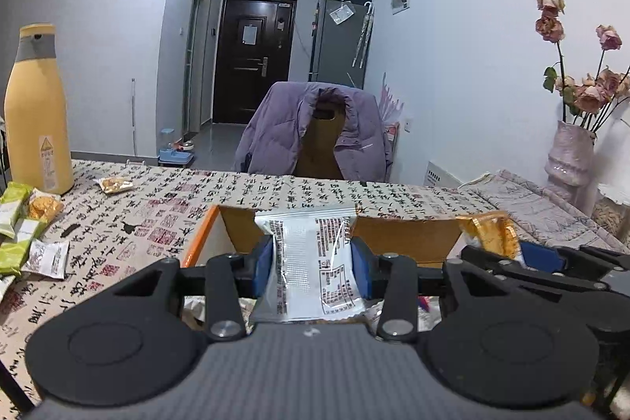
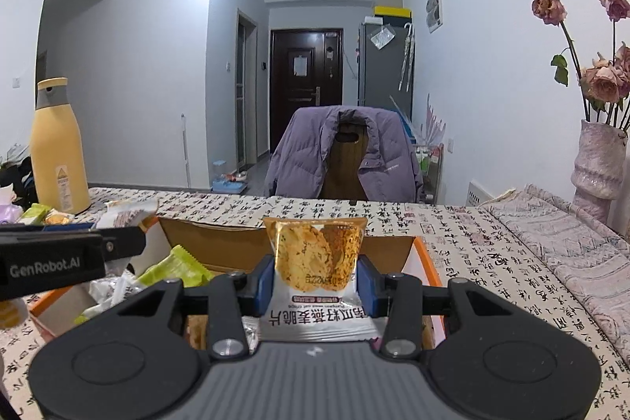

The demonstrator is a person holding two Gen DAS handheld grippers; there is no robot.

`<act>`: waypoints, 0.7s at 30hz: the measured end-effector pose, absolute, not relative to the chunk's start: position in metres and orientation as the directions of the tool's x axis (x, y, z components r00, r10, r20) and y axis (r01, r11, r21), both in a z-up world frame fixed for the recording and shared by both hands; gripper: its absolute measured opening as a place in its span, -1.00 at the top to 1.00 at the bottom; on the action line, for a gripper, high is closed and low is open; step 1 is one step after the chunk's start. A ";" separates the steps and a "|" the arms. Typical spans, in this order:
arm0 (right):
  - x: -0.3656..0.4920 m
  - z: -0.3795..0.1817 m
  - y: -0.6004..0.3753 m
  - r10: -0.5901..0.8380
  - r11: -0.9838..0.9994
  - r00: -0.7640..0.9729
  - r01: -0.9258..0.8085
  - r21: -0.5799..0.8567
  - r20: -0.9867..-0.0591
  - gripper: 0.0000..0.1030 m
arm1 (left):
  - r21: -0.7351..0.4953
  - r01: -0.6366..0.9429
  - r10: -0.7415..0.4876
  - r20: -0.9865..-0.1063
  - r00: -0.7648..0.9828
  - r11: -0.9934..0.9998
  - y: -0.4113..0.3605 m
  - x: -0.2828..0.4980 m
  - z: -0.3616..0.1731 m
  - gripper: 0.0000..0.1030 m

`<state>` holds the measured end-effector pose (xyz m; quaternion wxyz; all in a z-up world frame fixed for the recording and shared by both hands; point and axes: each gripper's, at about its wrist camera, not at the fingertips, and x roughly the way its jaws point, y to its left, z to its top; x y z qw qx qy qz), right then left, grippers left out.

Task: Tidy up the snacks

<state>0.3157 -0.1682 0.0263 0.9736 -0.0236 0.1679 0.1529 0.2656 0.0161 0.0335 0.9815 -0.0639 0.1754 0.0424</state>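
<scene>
Orange-edged cardboard box [image 2: 423, 254] sits under both packets: left gripper [image 1: 312, 262] clamps the silver packet [image 1: 311, 262], right gripper [image 2: 315, 282] pinches the crisp packet [image 2: 315, 254]; lower each inside before letting go.

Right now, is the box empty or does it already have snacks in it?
Not empty. The right wrist view shows the cardboard box already holding loose packets, including a green packet lying inside at its left.

White walls, dark door [image 1: 254, 60], purple jacket [image 1: 311, 128] on chair.
</scene>
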 end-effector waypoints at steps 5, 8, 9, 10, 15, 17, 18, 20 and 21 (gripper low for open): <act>0.317 0.015 -0.169 0.298 0.950 0.891 -0.310 0.022 -0.342 0.17 | -0.119 -0.100 0.049 -0.374 0.926 0.988 0.022 0.275 0.020 0.18; 0.320 0.011 -0.170 0.299 0.950 0.884 -0.311 0.026 -0.359 0.12 | -0.124 -0.085 0.033 -0.375 0.926 0.989 0.023 0.275 0.017 0.14; 0.321 0.011 -0.171 0.294 0.952 0.884 -0.306 0.025 -0.364 0.09 | -0.123 -0.084 0.032 -0.372 0.928 0.989 0.022 0.273 0.017 0.08; 0.321 0.010 -0.172 0.292 0.952 0.883 -0.304 0.027 -0.367 0.06 | -0.122 -0.084 0.035 -0.364 0.931 0.989 0.023 0.272 0.017 -0.04; 0.320 0.010 -0.178 0.274 0.960 0.895 -0.276 0.046 -0.353 -0.94 | -0.145 -0.119 0.068 -0.317 0.946 0.982 0.029 0.265 0.019 -1.00; 0.321 0.009 -0.182 0.269 0.963 0.898 -0.263 0.064 -0.347 -1.00 | -0.157 -0.119 0.064 -0.317 0.946 0.980 0.032 0.265 0.021 -1.00; 0.322 0.008 -0.184 0.269 0.963 0.898 -0.261 0.071 -0.349 -1.00 | -0.165 -0.119 0.062 -0.317 0.946 0.979 0.033 0.266 0.021 -1.00; 0.325 0.007 -0.185 0.264 0.964 0.900 -0.254 0.074 -0.347 -1.00 | -0.165 -0.118 0.061 -0.317 0.946 0.979 0.033 0.267 0.020 -1.00; 0.326 0.006 -0.186 0.259 0.965 0.901 -0.251 0.071 -0.348 -1.00 | -0.162 -0.113 0.058 -0.314 0.948 0.980 0.032 0.267 0.021 -1.00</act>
